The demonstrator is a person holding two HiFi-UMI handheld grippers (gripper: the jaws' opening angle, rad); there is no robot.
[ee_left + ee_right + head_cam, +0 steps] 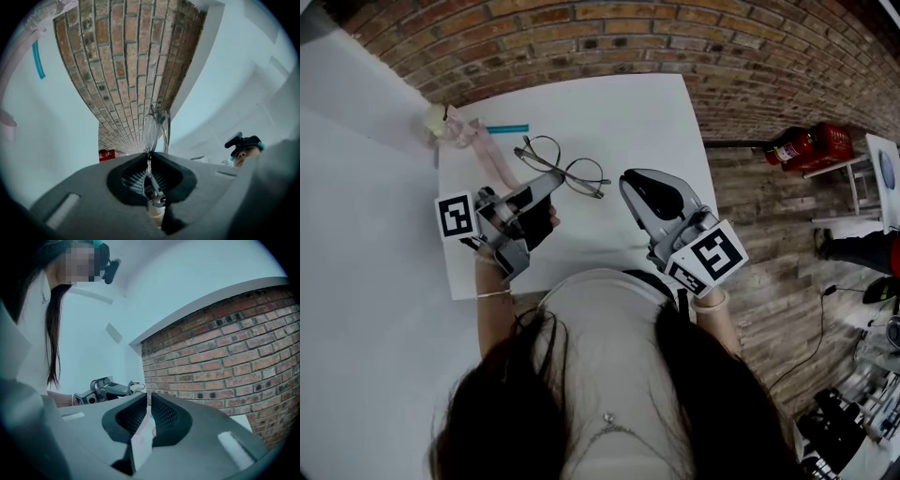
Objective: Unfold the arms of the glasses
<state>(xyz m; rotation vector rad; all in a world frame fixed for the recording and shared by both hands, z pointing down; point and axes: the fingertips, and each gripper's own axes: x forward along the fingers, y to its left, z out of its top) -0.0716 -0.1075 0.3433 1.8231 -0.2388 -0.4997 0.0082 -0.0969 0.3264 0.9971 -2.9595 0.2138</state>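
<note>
Thin wire-rimmed glasses (565, 167) with round lenses hang just over the white table (619, 112) in the head view. My left gripper (554, 179) is shut on one arm of the glasses. In the left gripper view that arm runs into the closed jaws of the left gripper (149, 158), and the lenses of the glasses (154, 131) stand edge-on beyond them. My right gripper (629, 184) hovers to the right of the glasses, apart from them, shut and holding nothing. In the right gripper view the right gripper (149, 405) faces the brick wall, with the glasses (136, 387) far left.
A pink strap-like item (494, 156), a teal stick (506, 128) and a small cream object (438, 121) lie at the table's far left. A brick wall (675, 37) stands behind the table. A red extinguisher (795, 147) lies on the wooden floor at right.
</note>
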